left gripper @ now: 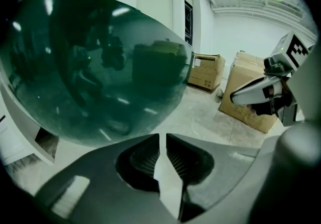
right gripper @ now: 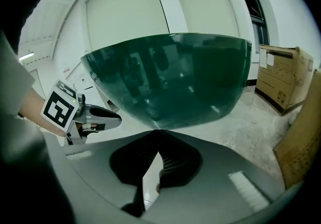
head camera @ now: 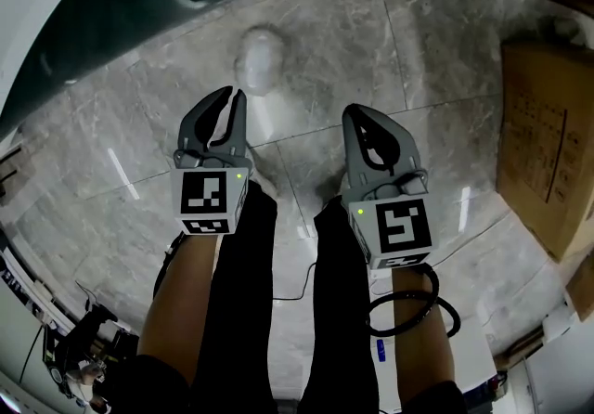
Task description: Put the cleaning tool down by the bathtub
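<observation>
The person stands on a grey marble floor (head camera: pixel 436 41), legs in black trousers (head camera: pixel 237 310), holding both grippers out side by side over it. The left gripper (head camera: pixel 232 93) has its jaws drawn together, with only a hairline slit left at the tips in the left gripper view (left gripper: pixel 160 137). Only pale floor shows through the gap behind them, and nothing is gripped. The right gripper (head camera: pixel 356 109) is likewise closed, its tips meeting in the right gripper view (right gripper: pixel 158 131), and it holds nothing.

The dark green bathtub (head camera: pixel 111 4) curves across the top left of the head view, ahead of the grippers and to the left. Its glossy rounded wall fills much of both gripper views (left gripper: pixel 95 67) (right gripper: pixel 170 77).

I cannot pick out the cleaning tool with certainty. A pale oval patch (head camera: pixel 258 59) sits on the floor between the left gripper and the bathtub, near the tub's foot, but it is too blurred to name.

A cardboard box (head camera: pixel 548 143) stands on the floor to the right, well apart from the bathtub, and more boxes (left gripper: pixel 251 100) show beyond the grippers. A black cable (head camera: pixel 413 315) loops round the right forearm.
</observation>
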Action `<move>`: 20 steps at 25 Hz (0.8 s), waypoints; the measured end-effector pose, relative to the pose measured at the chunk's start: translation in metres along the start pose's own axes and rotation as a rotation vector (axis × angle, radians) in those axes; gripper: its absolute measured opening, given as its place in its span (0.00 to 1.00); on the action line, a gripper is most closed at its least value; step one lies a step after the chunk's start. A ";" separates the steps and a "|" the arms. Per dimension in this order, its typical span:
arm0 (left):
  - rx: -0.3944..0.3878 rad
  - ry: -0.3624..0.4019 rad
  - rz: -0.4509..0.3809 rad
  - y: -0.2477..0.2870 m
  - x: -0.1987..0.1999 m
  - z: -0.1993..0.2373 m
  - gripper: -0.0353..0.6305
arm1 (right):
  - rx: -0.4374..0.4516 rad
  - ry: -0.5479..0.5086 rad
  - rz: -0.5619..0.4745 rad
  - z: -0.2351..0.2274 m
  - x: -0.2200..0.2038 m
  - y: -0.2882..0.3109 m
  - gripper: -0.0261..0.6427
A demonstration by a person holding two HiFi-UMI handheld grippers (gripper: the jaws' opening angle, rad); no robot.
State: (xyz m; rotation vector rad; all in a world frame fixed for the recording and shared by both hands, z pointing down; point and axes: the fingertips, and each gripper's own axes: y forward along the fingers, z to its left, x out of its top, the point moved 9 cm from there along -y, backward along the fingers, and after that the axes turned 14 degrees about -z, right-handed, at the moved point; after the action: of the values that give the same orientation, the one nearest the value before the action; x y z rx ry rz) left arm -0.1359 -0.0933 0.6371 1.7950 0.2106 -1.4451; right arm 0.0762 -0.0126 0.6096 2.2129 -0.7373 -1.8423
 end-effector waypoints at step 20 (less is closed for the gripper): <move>-0.037 -0.002 -0.013 -0.056 0.074 0.002 0.06 | 0.001 -0.022 -0.024 0.031 0.091 -0.025 0.06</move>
State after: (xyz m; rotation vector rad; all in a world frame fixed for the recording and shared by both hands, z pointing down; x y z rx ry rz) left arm -0.1448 -0.0827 0.5455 1.7656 0.2466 -1.4435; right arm 0.0636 -0.0288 0.5125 2.2154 -0.7189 -1.8807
